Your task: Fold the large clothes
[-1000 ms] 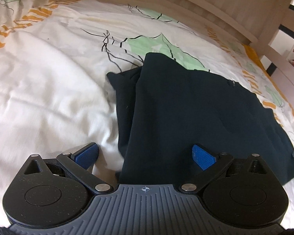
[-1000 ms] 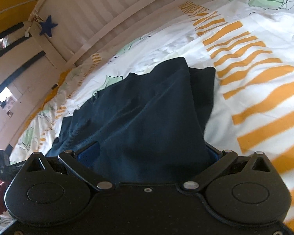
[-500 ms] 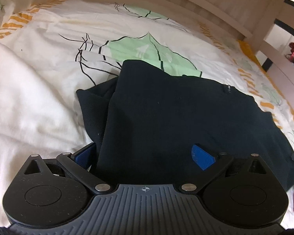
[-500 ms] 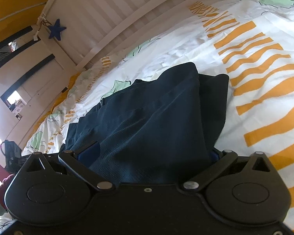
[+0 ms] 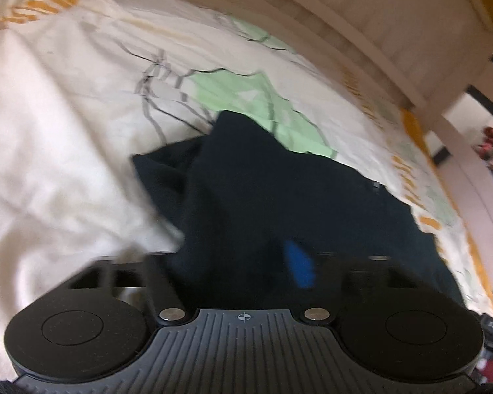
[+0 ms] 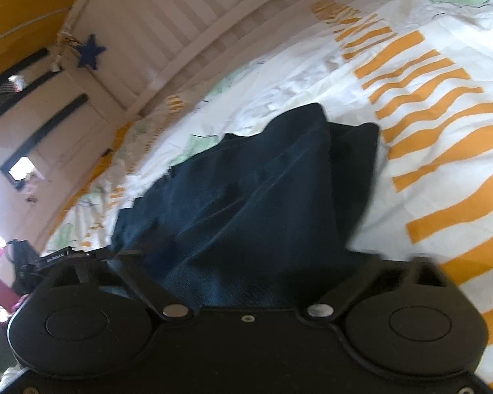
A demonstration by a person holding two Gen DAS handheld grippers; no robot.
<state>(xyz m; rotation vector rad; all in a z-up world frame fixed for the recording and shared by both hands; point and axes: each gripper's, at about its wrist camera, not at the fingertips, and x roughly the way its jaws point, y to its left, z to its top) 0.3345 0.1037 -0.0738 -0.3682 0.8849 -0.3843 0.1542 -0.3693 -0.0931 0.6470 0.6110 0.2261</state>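
A dark navy garment [image 5: 279, 197] lies spread on the bed; it also shows in the right wrist view [image 6: 263, 203]. My left gripper [image 5: 236, 262] has its fingers closing in on the near edge of the cloth; one blue pad [image 5: 299, 266] shows against the fabric, the other is hidden under it. The frame is blurred. My right gripper [image 6: 256, 282] has the garment's near edge bunched between its fingers, which the cloth hides.
The bed cover [image 5: 65, 131] is white with orange stripes [image 6: 443, 124] and green shapes. A pale wooden bed rail [image 5: 361, 26] runs along the far side. A blue star [image 6: 90, 51] hangs on the bedpost.
My left gripper's fingers have moved inward onto the cloth, and the view has swung. The right gripper has lifted a little, with the cloth pulled tauter.
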